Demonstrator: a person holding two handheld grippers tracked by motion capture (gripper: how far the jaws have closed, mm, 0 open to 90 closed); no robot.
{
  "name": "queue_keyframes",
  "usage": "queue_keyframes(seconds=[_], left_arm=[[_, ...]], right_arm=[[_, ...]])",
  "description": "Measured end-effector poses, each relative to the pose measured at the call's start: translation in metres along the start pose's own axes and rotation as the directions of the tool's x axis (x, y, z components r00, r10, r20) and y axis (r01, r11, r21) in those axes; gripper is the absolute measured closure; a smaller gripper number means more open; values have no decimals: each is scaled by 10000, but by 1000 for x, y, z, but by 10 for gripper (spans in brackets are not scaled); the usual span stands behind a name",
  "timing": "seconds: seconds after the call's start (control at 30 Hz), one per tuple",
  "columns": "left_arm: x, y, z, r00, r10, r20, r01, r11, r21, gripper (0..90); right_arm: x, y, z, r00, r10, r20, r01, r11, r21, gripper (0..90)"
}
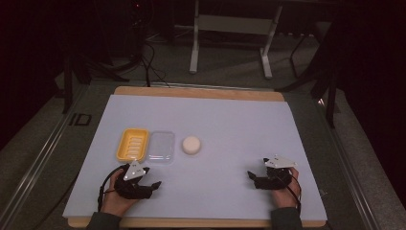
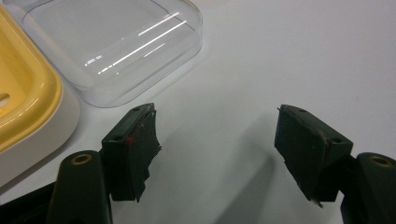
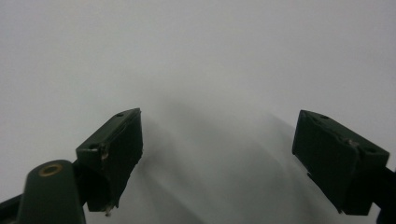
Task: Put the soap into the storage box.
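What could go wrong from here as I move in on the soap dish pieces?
The clear lid lies edge to edge with the yellow tray, so gripping one may drag the other. The left hand-held gripper is open and empty close beside the lid and could nudge it. The round white soap may slip between pads.

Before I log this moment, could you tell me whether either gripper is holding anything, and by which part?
Nothing is held: the left gripper and right gripper both stand open over bare table.
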State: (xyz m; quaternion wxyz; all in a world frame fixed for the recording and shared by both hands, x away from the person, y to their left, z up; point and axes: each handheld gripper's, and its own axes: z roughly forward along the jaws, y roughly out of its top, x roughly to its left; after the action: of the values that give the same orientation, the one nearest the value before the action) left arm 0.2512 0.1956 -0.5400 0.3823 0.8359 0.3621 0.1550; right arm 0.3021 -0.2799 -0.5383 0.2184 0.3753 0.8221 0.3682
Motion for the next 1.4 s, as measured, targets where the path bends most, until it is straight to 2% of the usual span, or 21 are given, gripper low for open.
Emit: queue_keyframes(seconds=[0.13,0.33,0.57,0.67,0.73,0.9,1.1,1.4], left_arm=[[0,-1,0,9999,-78,-101,79,10000,58,303],[-1,0,-1,9999,4,-103,-3,10000,76,306],[0,4,-1,9997,57,222,-59,9999,113,299],[0,8,-1,9990,202,391,-209,9996,176,308],[-1,11,-2,9985,465,302,-475,9983,326,309],[2,17,-4,9968,708,368,-718,9971,255,314],[3,25,-4,9935,1088,327,-1101,9931,412,313],[6,39,-2,9896,1401,340,-1417,9886,516,313]], right_arm=[[2,-1,0,9997,-109,213,109,9999,-30,171],[4,-2,-2,9992,-278,296,285,9993,-232,204],[5,-2,-4,9989,-331,347,344,9987,-373,211],[6,-2,-4,9986,-401,359,414,9985,-367,211],[6,-3,-4,9984,-466,333,481,9978,-458,211],[5,-3,-6,9988,-373,318,391,9976,-570,211],[5,-4,-6,9988,-366,332,386,9974,-615,211],[5,-4,-7,9989,-372,298,390,9972,-644,211]])
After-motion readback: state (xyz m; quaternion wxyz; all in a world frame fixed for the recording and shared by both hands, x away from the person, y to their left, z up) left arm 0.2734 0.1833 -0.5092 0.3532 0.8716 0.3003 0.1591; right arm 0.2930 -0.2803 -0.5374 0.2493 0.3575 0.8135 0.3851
